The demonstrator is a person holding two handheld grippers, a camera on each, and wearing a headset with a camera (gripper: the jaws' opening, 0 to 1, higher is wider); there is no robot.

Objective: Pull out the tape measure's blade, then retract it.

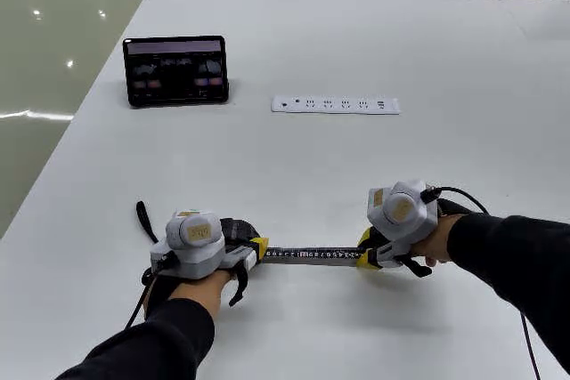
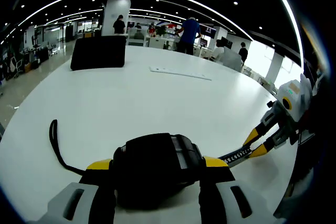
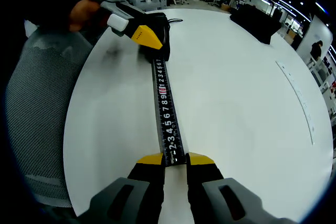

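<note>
Left gripper (image 2: 157, 164) has its fingers clamped round the tape measure's black case (image 3: 163, 43), anchoring it on the table (image 1: 356, 42), while the right gripper (image 3: 176, 159) pinches the blade (image 3: 166, 108) tip, keeping it stretched taut between them.

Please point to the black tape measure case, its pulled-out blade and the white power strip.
Black tape measure case (image 2: 157, 163), left gripper view, top face.
Pulled-out blade (image 3: 167, 114), right gripper view, printed face.
White power strip (image 1: 335, 105), head view, middle.
</note>
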